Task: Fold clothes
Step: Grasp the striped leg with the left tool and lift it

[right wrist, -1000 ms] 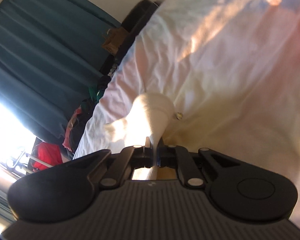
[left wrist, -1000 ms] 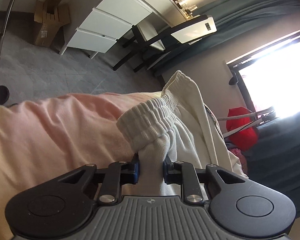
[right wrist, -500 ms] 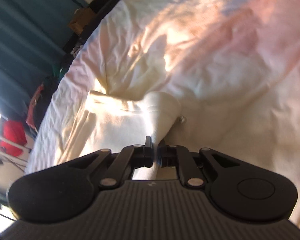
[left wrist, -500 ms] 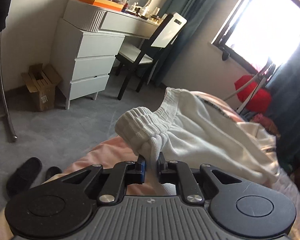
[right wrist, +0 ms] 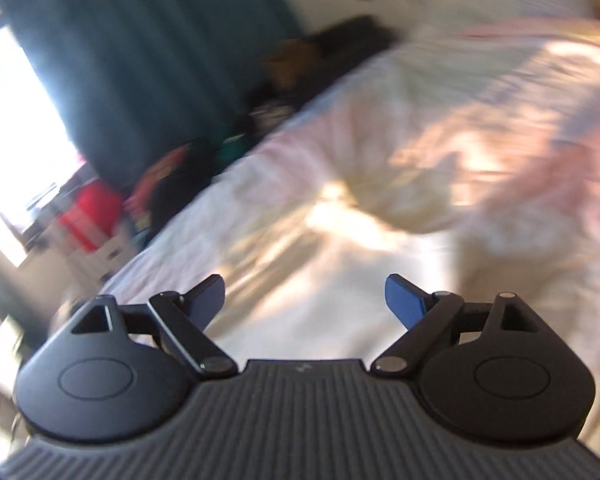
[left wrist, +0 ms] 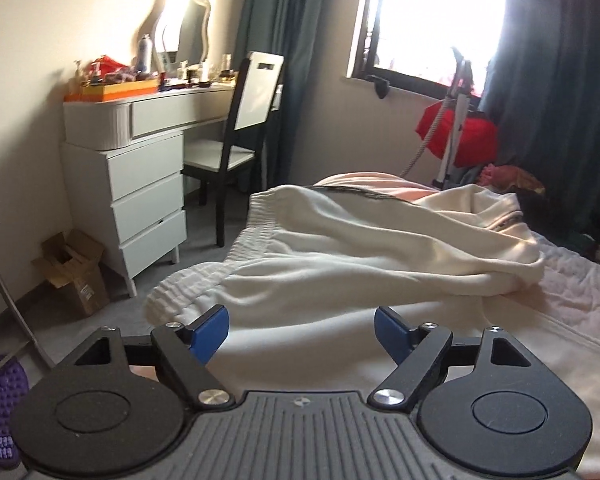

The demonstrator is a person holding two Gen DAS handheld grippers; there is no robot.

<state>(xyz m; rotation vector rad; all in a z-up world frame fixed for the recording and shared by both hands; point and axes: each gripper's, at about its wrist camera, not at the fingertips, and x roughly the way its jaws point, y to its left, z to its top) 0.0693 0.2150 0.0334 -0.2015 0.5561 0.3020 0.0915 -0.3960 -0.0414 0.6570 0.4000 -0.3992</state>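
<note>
A pair of cream sweatpants (left wrist: 360, 252) lies folded over on the bed (left wrist: 580, 292), its ribbed elastic waistband (left wrist: 188, 292) at the near left corner. My left gripper (left wrist: 302, 330) hovers just behind the waistband, jaws wide open, nothing between the blue pads (left wrist: 210, 330). The right wrist view is motion-blurred. There my right gripper (right wrist: 304, 300) is open too, above the pale bedding (right wrist: 420, 160), with cream cloth (right wrist: 340, 240) blurred below it and nothing held.
A white dresser with drawers (left wrist: 140, 184) and a black-and-white chair (left wrist: 240, 136) stand left of the bed. A cardboard box (left wrist: 76, 276) sits on the grey floor. Red cloth (left wrist: 456, 140) and a clothes pile (right wrist: 188, 184) lie by the window and dark curtains (left wrist: 560, 80).
Both grippers were shut on the cream sweatpants; now both have opened and let go. The garment rests on the bed. Both cameras swung up, the right one still moving fast.
</note>
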